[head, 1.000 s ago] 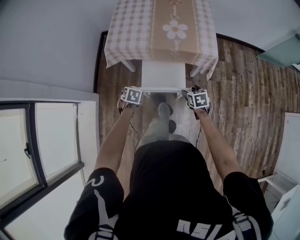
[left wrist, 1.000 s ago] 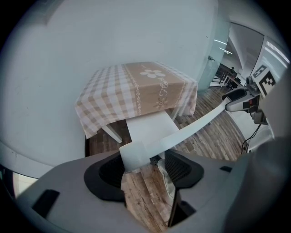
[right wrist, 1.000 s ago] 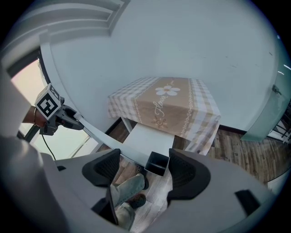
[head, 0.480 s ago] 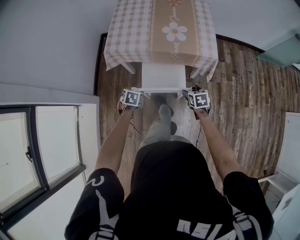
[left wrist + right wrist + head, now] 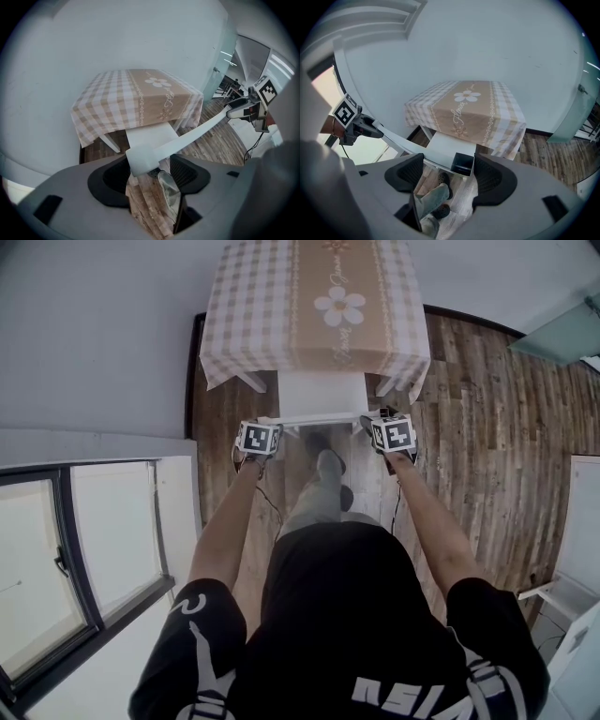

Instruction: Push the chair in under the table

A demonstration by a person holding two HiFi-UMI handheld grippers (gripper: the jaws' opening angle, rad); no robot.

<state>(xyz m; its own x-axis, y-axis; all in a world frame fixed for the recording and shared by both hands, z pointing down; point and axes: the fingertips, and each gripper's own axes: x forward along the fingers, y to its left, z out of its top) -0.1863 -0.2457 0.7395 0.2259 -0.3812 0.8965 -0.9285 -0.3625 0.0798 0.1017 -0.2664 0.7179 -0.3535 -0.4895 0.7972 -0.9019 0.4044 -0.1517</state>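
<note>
The table (image 5: 319,296), under a checked cloth with a flower print, stands against the wall. The white chair's seat (image 5: 322,392) lies partly beneath the table's near edge. The chair's top rail (image 5: 319,418) runs between my two grippers. The left gripper (image 5: 270,425) is at the rail's left end, the right gripper (image 5: 373,421) at its right end. In the left gripper view the rail end (image 5: 140,159) sits between the spread jaws of the left gripper (image 5: 147,174). In the right gripper view the rail's hollow end (image 5: 462,164) sits between the open jaws of the right gripper (image 5: 452,171).
The person's leg and dark shoes (image 5: 325,470) are on the wooden floor (image 5: 469,427) just behind the chair. A grey wall (image 5: 94,334) runs along the left with a window (image 5: 75,549) below it. White furniture (image 5: 581,521) stands at the right edge.
Both grippers and the chair have gone a little forward towards the table. Less of the seat shows in front of the tablecloth.
</note>
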